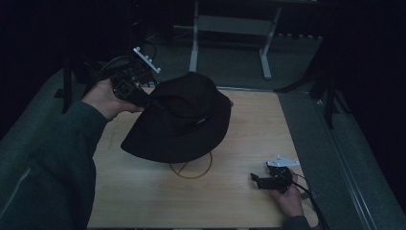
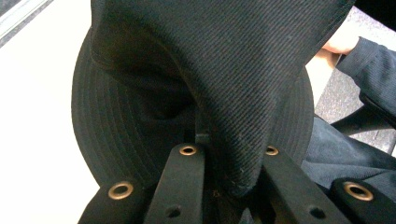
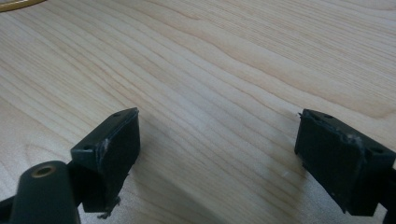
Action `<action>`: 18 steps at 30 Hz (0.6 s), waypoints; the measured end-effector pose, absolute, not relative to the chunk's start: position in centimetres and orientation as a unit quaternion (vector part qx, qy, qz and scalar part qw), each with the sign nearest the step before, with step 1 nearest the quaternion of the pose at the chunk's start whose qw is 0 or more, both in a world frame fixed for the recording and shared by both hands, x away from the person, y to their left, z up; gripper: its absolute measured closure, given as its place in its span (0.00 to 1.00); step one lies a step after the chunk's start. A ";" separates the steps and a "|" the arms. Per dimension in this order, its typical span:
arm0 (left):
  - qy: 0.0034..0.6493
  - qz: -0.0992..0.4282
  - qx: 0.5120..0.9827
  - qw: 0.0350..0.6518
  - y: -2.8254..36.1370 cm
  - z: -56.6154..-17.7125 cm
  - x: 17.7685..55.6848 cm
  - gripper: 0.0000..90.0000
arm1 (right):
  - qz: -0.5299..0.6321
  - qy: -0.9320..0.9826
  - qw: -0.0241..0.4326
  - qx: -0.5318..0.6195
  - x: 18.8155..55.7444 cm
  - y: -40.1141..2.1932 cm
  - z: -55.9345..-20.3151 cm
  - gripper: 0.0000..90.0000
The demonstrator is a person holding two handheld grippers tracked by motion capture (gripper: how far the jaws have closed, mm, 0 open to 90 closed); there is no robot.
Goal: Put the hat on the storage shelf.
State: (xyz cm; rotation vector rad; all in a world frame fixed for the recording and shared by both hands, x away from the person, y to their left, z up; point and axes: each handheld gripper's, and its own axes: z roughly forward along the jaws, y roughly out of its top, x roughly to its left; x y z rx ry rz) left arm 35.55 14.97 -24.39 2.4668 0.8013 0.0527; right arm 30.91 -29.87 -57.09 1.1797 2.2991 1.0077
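A black bucket hat (image 1: 179,120) hangs tilted above the middle of the wooden table (image 1: 249,139), its brim low at the front. My left gripper (image 1: 143,98) is shut on a fold of the hat's cloth at its back left edge. In the left gripper view the black fabric (image 2: 233,93) is pinched between the two jaws, with the brim's underside behind. My right gripper (image 1: 256,181) rests open low over the table at the front right, with bare wood between its pads (image 3: 116,144).
A thin gold ring (image 1: 191,167) stands on the table under the hat's front brim; its edge shows as the ring (image 3: 14,3) in the right gripper view. Grey floor and a metal table frame (image 1: 230,28) lie beyond the table's far edge.
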 end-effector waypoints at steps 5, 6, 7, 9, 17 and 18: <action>0.293 0.021 0.917 0.269 14.6 -24.6 35.5 0.97 | 0.357 0.815 0.183 0.418 30.9 -29.9 -57.1 0.16; 0.293 0.021 0.917 0.269 14.6 -24.6 35.5 0.97 | 0.357 0.815 0.183 0.418 30.9 -29.9 -57.1 0.16; 0.292 0.020 0.918 0.267 14.4 -24.7 35.6 0.97 | 0.357 0.815 0.183 0.418 30.9 -29.9 -57.1 0.16; 0.291 0.019 0.919 0.267 14.2 -24.8 35.6 0.97 | 0.357 0.815 0.183 0.418 30.9 -29.9 -57.1 0.16; 0.289 0.017 0.922 0.258 13.7 -25.5 35.9 0.96 | 0.357 0.815 0.184 0.417 30.9 -29.9 -57.1 0.16; 0.289 0.016 0.922 0.257 13.6 -25.6 36.0 0.96 | 0.357 0.815 0.184 0.417 30.9 -29.9 -57.1 0.16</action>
